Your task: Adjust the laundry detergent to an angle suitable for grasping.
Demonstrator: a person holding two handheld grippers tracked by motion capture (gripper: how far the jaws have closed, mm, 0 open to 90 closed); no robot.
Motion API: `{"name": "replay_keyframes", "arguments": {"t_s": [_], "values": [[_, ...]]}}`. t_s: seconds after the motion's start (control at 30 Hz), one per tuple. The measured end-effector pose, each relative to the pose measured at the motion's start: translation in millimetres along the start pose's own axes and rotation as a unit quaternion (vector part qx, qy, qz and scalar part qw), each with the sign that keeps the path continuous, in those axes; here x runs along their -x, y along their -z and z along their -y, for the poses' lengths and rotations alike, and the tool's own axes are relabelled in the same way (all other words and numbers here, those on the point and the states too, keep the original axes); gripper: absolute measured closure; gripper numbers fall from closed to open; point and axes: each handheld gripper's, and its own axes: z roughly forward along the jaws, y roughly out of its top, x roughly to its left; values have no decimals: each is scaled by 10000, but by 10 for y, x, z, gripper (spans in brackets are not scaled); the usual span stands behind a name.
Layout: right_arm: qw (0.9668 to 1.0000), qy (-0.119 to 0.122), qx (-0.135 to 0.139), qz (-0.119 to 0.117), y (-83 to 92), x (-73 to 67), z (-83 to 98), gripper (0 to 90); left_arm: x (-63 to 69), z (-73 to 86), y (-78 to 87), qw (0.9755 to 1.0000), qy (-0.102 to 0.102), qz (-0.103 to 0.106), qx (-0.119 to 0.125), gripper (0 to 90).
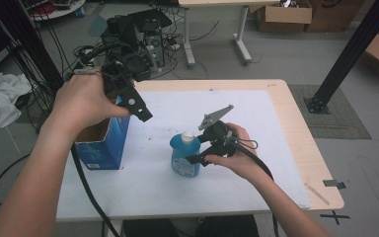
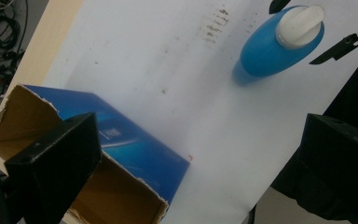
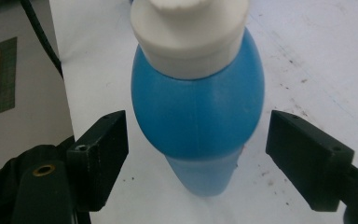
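Bottle (image 3: 198, 116) grasp | right hand-held gripper (image 3: 198, 154) jaws apart, straddling body (untouched) | centre below the bulge, then close gently | left hand-held gripper (image 2: 191, 168) apart, idle

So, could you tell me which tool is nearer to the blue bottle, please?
The right. The right tool is at the blue bottle, its open jaws on either side of the body without touching it. The left tool hangs apart, above the open blue box.

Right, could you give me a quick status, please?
Right gripper open, jaws either side of blue bottle, not touching. Left gripper open above blue box. Nothing in the way.
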Motion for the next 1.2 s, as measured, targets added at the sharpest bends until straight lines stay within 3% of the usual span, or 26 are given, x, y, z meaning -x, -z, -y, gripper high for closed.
{"name": "replay_keyframes", "arguments": {"t_s": [0.33, 0.57, 0.7, 1.1, 1.2], "values": [[9996, -40, 259, -145, -132, 7, 21, 280, -13, 0, -15, 10000, 11, 20, -19, 1], [9992, 1, 406, -33, -201, 24, 59, 375, -14, -7, -19, 10000, 23, 21, -30, 1], [9988, -11, 472, -88, -212, 47, 78, 383, -18, -8, -24, 10000, 30, 20, -39, 1], [9976, 501, 447, 184, -178, 10, 45, 439, -17, -21, -28, 10000, 37, 14, -52, 1], [9971, 575, 479, 137, -157, 22, 24, 443, -18, -19, -29, 10000, 46, 13, -52, 1]]}}
